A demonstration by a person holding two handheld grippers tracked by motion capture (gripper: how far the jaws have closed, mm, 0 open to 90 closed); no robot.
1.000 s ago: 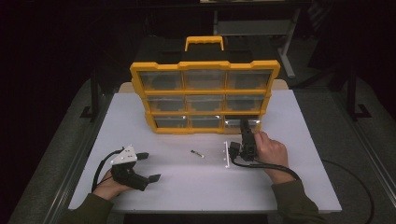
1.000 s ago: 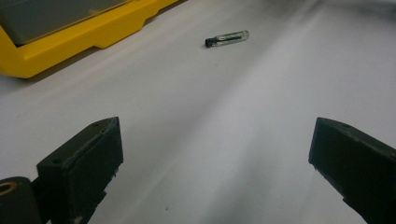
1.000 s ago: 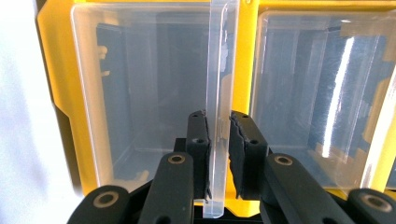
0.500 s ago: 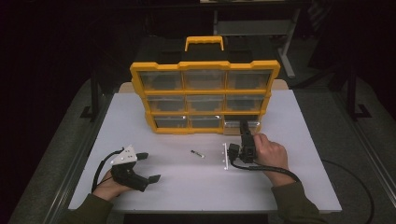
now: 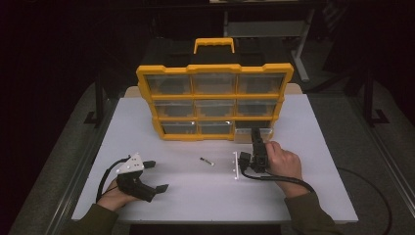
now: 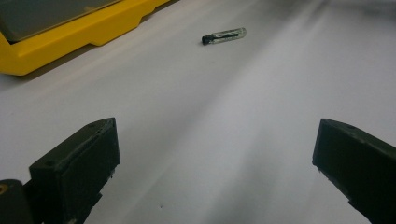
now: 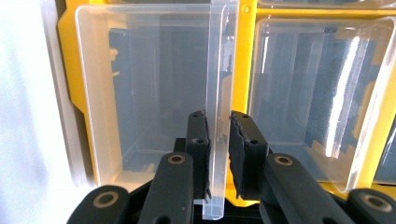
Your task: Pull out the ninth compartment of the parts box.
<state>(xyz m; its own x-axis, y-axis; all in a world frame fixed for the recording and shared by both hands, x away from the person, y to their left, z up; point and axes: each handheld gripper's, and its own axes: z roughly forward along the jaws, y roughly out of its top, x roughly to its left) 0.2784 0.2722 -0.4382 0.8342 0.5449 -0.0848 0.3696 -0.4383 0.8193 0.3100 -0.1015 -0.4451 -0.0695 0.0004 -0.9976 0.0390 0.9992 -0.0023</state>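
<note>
Right gripper (image 7: 218, 154) clamps the clear plastic drawer's front lip (image 7: 217, 93), lower right of the yellow organizer (image 5: 215, 100); pull straight, level. Left gripper (image 5: 155, 175) rests open.

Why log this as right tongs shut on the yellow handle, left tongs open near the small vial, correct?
Not the handle. The right tongs are shut on a clear bin's wall in the yellow organizer, per the right gripper view. Left tongs open, vial ahead.

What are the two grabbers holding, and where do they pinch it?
The right hand-held gripper pinches the clear drawer of the yellow organizer by its thin front tab. The left hand-held gripper is open, holding nothing.
</note>
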